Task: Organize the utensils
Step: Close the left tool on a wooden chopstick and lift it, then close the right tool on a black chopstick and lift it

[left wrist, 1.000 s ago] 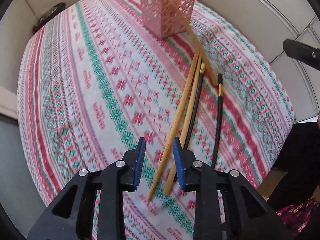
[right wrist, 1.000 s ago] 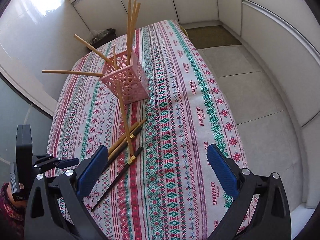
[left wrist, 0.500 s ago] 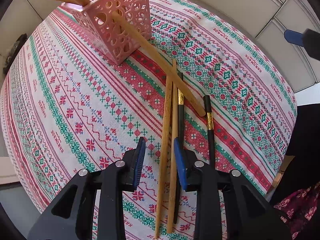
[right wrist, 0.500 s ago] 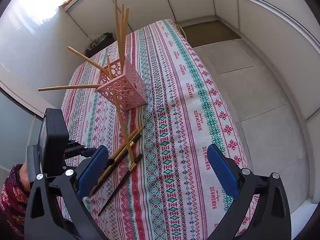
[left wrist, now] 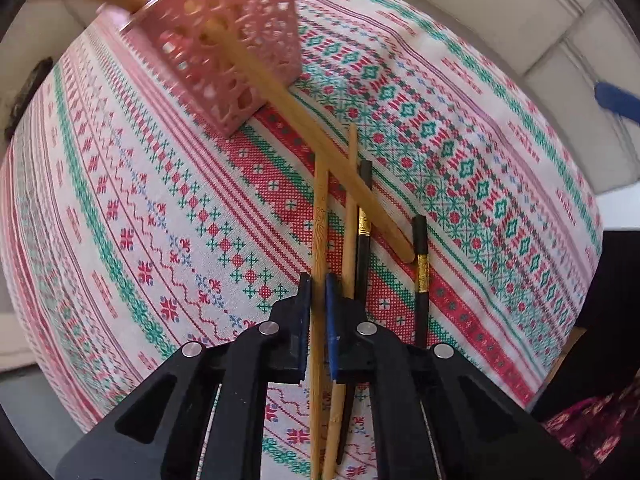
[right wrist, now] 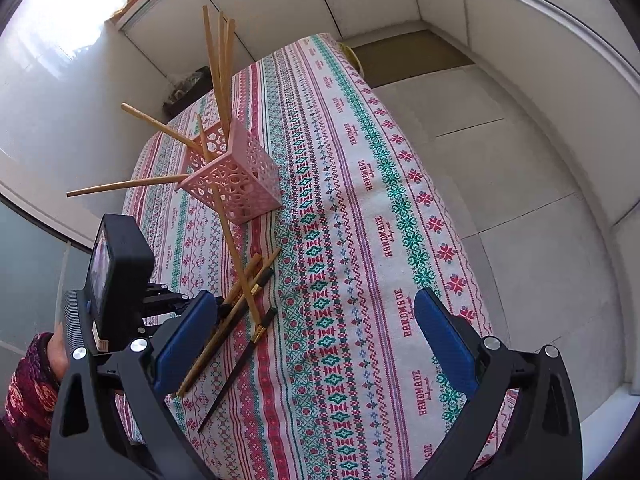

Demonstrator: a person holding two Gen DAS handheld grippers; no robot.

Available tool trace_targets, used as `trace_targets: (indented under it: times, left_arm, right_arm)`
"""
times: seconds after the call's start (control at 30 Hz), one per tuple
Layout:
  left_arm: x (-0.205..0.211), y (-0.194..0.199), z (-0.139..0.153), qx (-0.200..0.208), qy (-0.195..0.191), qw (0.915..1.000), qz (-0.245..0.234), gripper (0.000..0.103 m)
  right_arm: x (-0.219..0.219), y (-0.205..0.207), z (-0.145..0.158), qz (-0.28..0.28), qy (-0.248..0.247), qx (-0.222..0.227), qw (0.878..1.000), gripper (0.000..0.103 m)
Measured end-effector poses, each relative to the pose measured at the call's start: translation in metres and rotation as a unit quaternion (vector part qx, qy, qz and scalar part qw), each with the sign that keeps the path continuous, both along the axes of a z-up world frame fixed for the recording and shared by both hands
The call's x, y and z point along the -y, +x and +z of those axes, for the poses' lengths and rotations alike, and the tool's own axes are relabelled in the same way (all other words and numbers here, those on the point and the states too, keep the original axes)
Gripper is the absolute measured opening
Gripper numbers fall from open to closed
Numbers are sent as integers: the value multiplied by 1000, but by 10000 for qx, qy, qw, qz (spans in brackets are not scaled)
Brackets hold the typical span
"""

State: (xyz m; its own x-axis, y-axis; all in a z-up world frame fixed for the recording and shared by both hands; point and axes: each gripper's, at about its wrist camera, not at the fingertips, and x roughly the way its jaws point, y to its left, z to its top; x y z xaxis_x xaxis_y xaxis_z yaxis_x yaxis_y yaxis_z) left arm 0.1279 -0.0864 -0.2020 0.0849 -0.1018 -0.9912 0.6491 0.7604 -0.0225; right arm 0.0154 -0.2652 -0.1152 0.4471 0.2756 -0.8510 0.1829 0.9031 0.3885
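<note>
Item: wooden chopstick [left wrist: 319,216], engraved, lying flat on the patterned tablecloth [left wrist: 132,216], just in front of the pink basket [left wrist: 236,44], which we take as our landmark. Half a second ago our left gripper [left wrist: 319,300] stood over it with the jaws apart; now it has come down and the blue pads are closed on that stick, which still looks to rest on the cloth. We read this as the grasp made and the lift not yet begun.

Neighbours, also in front of the basket: a second wooden chopstick [left wrist: 349,216] touching the first one's right side; a black chopstick with a gold band [left wrist: 363,208] beside that; another black chopstick [left wrist: 419,264] a little farther right. A long wooden stick [left wrist: 320,148] leans from the basket's front face down across this group.

In the basket: several wooden chopsticks [right wrist: 222,56], some upright, some splayed to the side.

Right gripper [right wrist: 320,344]: jaws wide, nothing between them, hanging over the cloth to the near right of the basket, much as a second ago.

Risk, as we judge it: the leaning stick crosses the held one and may be dragged on lifting.
</note>
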Motion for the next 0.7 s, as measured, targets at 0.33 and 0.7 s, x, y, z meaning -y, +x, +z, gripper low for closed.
trace_targets:
  times: [0.33,0.7]
  left_arm:
    - [-96,-28,14,945,-1983,9364,2736,6]
    - [-122,-78,88,2105,-3118,8922,2498,6]
  right_arm:
    - [-49,-5,-30,71,69,-631,9980,81]
    - [-119,10,-69,-107,-692,-1701,9829,45]
